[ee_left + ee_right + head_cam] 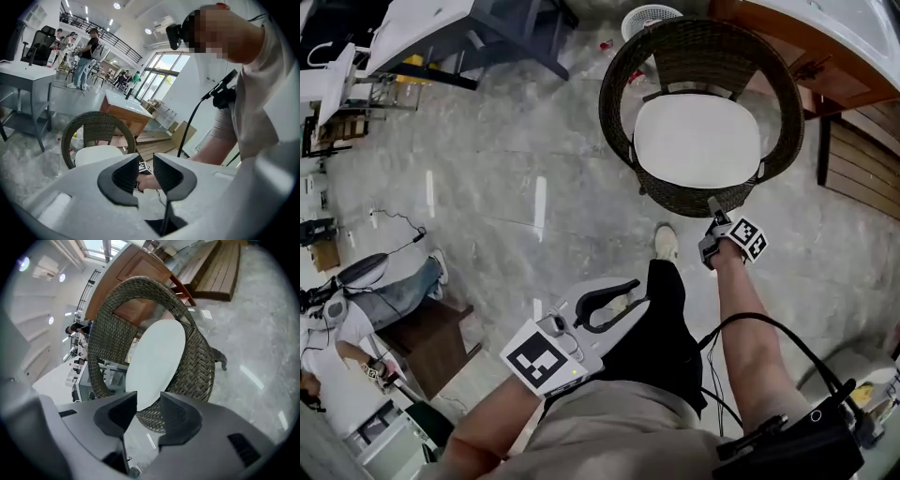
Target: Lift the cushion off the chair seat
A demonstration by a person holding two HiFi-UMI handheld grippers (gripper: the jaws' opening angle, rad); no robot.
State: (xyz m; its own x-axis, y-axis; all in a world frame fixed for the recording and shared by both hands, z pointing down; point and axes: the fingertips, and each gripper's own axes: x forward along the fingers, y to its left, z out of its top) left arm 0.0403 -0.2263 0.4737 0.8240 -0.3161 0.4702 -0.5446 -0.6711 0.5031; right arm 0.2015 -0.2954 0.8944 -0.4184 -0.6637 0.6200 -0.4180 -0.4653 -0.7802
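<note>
Lying flat on the seat of the wicker chair (pixel 623 66), the white cushion (pixel 697 139) is seen untouched, ringed by the woven back and arms.

The right gripper (pixel 713 211) is held just short of the chair's front rim and pointed at it. In the right gripper view its jaws are spread, with nothing between the pads; the cushion's near edge (pixel 157 362) and the woven rim (pixel 197 366) are lined up beyond the gap.

The left gripper (pixel 623 298) is kept low by the person's thigh, well apart from the chair. Its jaws are likewise parted and empty.

No lettering can be read. Only black-and-white square patterns are shown on each marker cube (pixel 748 237).
</note>
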